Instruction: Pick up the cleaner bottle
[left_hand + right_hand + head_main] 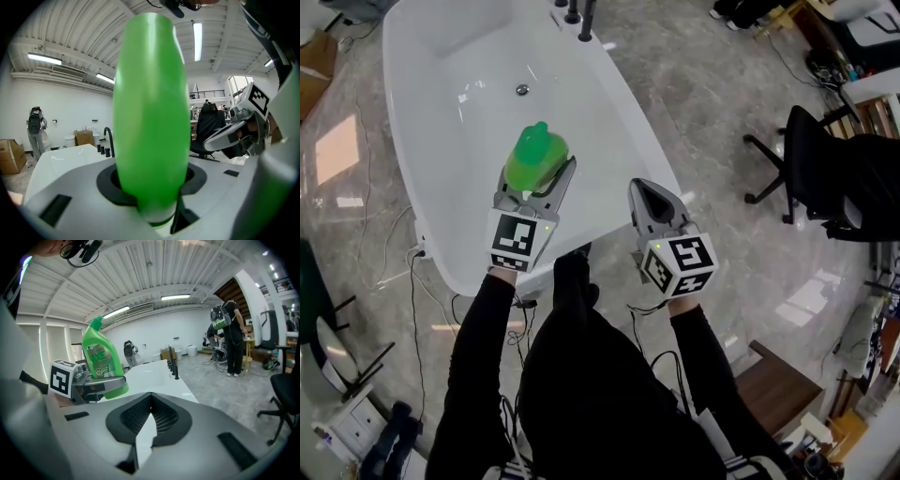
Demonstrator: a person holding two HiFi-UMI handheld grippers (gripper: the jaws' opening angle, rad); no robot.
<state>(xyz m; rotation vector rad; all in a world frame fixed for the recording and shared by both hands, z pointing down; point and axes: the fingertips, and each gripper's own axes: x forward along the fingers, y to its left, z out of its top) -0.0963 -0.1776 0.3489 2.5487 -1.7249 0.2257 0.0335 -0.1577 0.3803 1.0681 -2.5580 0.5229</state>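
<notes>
The green cleaner bottle (534, 155) stands upright between the jaws of my left gripper (540, 172), lifted over the near rim of the white bathtub (628, 122). In the left gripper view the bottle (150, 108) fills the middle, with the left gripper (150, 187) shut on its lower body. The right gripper view shows the labelled bottle (99, 359) held in the left gripper (101, 383) at the left. My right gripper (643, 186) hovers to the right of the bottle, near the tub's rim, and apart from it. Its jaws (150, 401) meet with nothing between them.
Black faucet fittings (579, 14) stand at the tub's far end and a drain (522, 90) sits in its floor. A black office chair (811, 159) is on the marble floor to the right. A person (229, 338) stands far off. Cables trail left of the tub.
</notes>
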